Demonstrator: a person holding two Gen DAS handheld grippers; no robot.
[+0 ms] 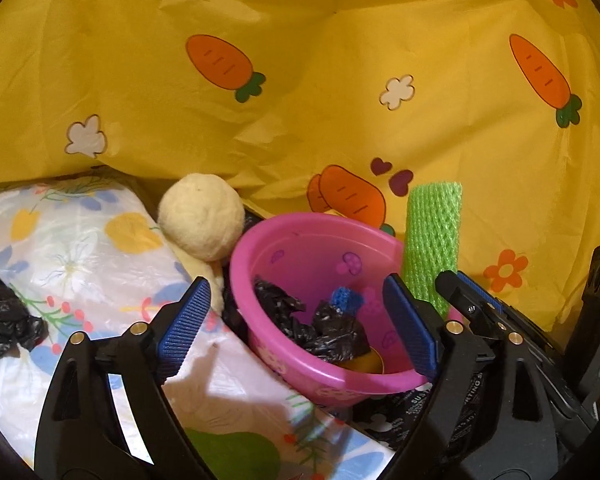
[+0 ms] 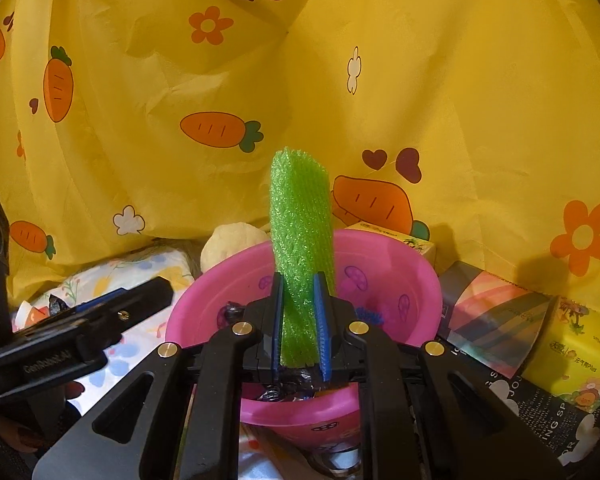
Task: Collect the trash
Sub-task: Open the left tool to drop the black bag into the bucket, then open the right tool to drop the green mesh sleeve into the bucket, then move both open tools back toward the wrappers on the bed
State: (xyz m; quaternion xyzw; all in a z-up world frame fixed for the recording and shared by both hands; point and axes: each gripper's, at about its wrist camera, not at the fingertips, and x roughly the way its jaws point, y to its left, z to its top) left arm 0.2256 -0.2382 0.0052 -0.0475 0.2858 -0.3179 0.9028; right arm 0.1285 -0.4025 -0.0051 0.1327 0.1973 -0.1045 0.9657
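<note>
**Green foam netting poised over the pink bowl**

Left wrist view: the left gripper (image 1: 300, 322) stands spread and empty over the pink bowl (image 1: 284, 354), black bag scraps (image 1: 332, 332) inside.

Right wrist view: the right gripper (image 2: 300, 326) pinches the green foam netting (image 2: 300, 240) upright above the bowl; released tilted, it could topple over the rim.

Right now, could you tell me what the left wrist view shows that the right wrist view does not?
Only the left wrist view shows the open left claw from behind and a loose black plastic scrap on the floral sheet. Only the right wrist view shows the yellow tissue pack and the striped box beside the basin. Both show the pink basin, the cream ball and the green foam net gripped upright in the right claw.
</note>
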